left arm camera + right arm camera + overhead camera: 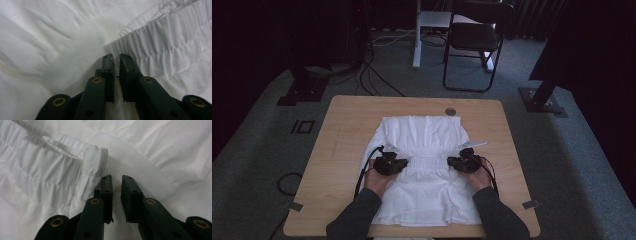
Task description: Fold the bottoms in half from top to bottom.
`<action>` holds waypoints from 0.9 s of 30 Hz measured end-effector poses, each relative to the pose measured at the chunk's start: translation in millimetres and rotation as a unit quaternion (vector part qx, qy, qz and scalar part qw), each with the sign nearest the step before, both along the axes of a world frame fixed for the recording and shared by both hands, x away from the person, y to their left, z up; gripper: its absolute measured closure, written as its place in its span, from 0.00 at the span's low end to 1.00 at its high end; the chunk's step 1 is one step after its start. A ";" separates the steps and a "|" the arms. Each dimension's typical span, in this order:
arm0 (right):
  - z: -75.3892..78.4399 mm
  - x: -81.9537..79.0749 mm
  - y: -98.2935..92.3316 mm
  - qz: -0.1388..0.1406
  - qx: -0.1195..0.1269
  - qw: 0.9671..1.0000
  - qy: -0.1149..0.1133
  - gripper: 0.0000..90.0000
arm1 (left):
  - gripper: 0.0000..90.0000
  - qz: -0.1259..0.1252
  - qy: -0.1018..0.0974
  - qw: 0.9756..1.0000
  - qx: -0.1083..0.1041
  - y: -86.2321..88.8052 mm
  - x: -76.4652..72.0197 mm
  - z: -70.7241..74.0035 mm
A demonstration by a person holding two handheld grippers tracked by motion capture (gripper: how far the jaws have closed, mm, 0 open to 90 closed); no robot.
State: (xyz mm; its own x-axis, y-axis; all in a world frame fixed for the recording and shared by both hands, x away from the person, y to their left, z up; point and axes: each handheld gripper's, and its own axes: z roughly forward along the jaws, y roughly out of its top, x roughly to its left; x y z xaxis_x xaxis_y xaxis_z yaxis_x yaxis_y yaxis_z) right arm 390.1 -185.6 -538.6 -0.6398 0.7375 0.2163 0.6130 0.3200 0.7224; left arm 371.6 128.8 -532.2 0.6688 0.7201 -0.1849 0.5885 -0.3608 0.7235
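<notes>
1. On a light wooden counter, a white garment lies spread flat — its gathered elastic band runs across the middle.
2. At the band's left end sits the left gripper, held in a hand; its jaws stand narrowly apart over the cloth, with nothing pinched between them.
3. At the band's right end sits the right gripper — jaws a small gap apart, just beside the band's folded edge, gripping nothing.
</notes>
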 end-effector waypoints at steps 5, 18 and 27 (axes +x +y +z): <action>7.2 -25.0 -2.4 0.044 0.017 0.998 -0.028 0.85 | 0.90 -0.040 0.004 0.998 -0.052 4.2 -26.1 1.0; 36.3 -53.4 -5.6 0.086 0.027 0.992 -0.085 0.80 | 0.84 -0.128 0.009 0.991 -0.027 10.4 -66.7 -6.1; 5.3 -80.6 37.3 0.152 -0.017 0.987 -0.052 0.83 | 0.81 -0.071 -0.019 0.996 -0.045 13.1 -53.0 8.1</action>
State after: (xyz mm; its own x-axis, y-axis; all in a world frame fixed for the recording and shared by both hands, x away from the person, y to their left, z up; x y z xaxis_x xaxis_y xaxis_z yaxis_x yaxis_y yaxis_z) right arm 309.5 -148.2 -533.3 -0.8503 0.5134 0.1160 0.4077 0.5029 0.7621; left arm 318.6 142.0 -524.0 0.7703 0.5994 -0.2177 0.5082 -0.3708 0.7773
